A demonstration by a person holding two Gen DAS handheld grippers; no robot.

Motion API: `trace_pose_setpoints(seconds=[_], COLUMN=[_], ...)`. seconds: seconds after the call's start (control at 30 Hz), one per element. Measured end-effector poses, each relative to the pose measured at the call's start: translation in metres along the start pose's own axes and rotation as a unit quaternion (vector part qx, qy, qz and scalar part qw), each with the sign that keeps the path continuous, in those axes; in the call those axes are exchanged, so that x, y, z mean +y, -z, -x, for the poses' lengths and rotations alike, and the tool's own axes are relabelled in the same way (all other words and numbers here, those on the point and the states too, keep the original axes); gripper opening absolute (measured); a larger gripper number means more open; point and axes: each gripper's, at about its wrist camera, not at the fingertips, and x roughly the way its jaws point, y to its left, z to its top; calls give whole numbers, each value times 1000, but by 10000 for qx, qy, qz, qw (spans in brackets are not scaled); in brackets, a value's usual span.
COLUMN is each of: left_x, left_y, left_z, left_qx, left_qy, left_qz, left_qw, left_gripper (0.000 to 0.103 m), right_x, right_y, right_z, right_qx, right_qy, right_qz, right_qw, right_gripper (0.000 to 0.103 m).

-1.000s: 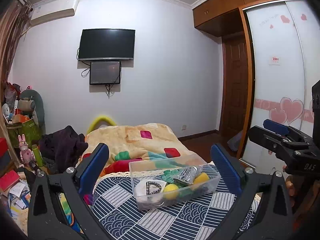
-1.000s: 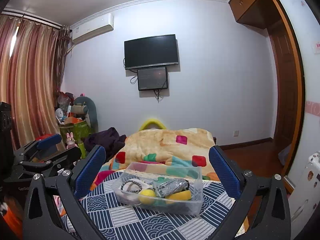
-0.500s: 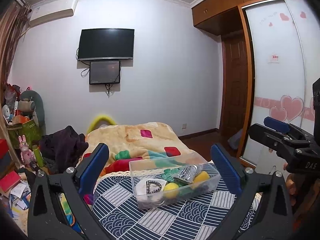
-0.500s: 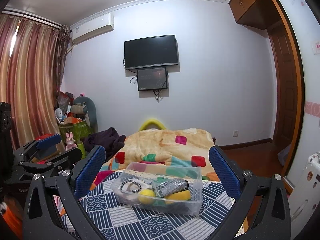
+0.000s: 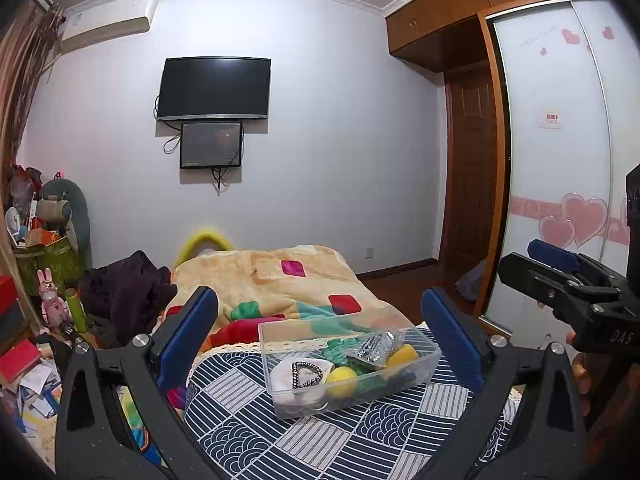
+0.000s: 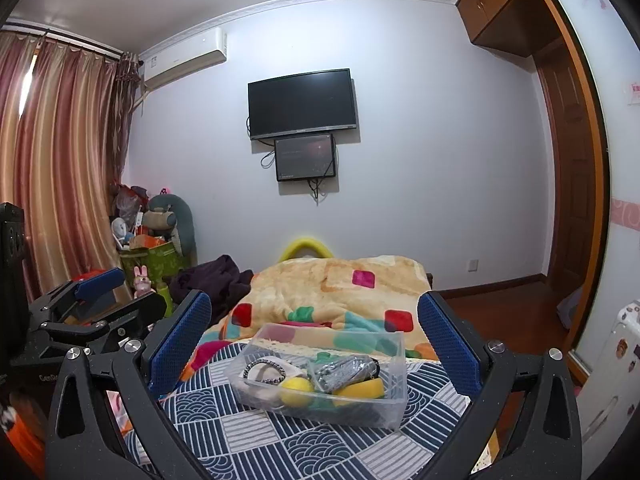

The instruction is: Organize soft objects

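A clear plastic box [image 5: 424, 372] [image 6: 394, 400] stands on a blue patterned cloth [image 5: 256, 432] [image 6: 248, 436] on the bed. It holds a yellow ball [image 5: 340, 378] [image 6: 295, 390], a yellow sponge [image 5: 402, 354] [image 6: 362, 390], a silver pouch [image 5: 374, 344] [image 6: 344, 368], a green soft item [image 5: 336, 350] and a beaded band on a white pad [image 5: 306, 372] [image 6: 264, 368]. My left gripper [image 5: 320, 340] is open and empty, short of the box. My right gripper [image 6: 314, 344] is open and empty, also short of it.
A patchwork blanket [image 5: 280, 280] [image 6: 340, 284] covers the bed behind the box. A dark garment [image 5: 124, 288] lies left. Toys, boxes and papers [image 5: 36, 320] crowd the floor at the left. A sliding wardrobe [image 5: 560, 160] and a door [image 6: 568, 184] stand at the right.
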Motion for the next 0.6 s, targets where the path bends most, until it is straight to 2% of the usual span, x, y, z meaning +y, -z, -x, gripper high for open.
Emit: trace_pose_setpoints(seconds=[0.6], left_x=[-3], left_y=[2], left_z=[0], left_qx=[98], left_qy=[163], left_qz=[-49], left_qw=[9998], left_gripper=[103], right_x=[-1], right_y=[1], right_z=[0], right_qx=[49], right_qy=[-12], right_qz=[-29], right_qw=[10000], right_gripper=[103])
